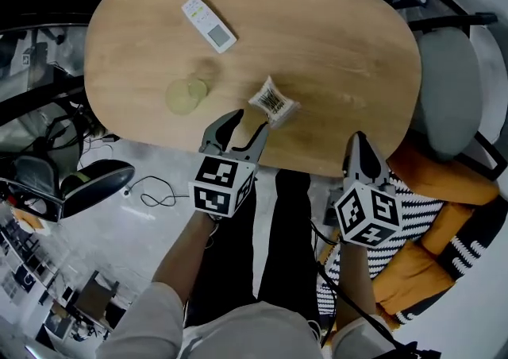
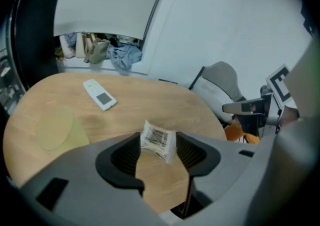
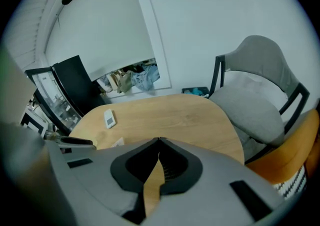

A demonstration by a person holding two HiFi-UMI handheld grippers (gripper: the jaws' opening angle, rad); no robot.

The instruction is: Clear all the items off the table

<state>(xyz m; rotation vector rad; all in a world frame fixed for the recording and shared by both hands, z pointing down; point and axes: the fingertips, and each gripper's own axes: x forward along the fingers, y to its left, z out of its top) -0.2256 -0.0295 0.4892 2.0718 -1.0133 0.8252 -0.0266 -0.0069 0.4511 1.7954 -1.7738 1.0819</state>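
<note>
Head view looks down on an oval wooden bench and on both arms of the person, which reach forward from the lower edge. The left gripper is held over the near edge of the bench and points forward and down. Its marker cube faces up to the camera, and the left forearm runs back to a light sleeve. Its jaws stand about half open and hold nothing. In the left gripper view a small packet with a barcode shows between the two jaw tips, but the pads do not press on it. In the head view this packet lies on the bench just in front of the right-side tip.

The right gripper is lower and more to the right, with its tips at the near edge of the bench. It is tilted down in the same way, and its own cube also faces up. Its jaws are together, with nothing between them.

A white remote control lies far back on the bench, well apart from the packet. Two pale round discs lie to the left of the packet, overlapping each other. A grey chair stands at the right end of the bench.
</note>
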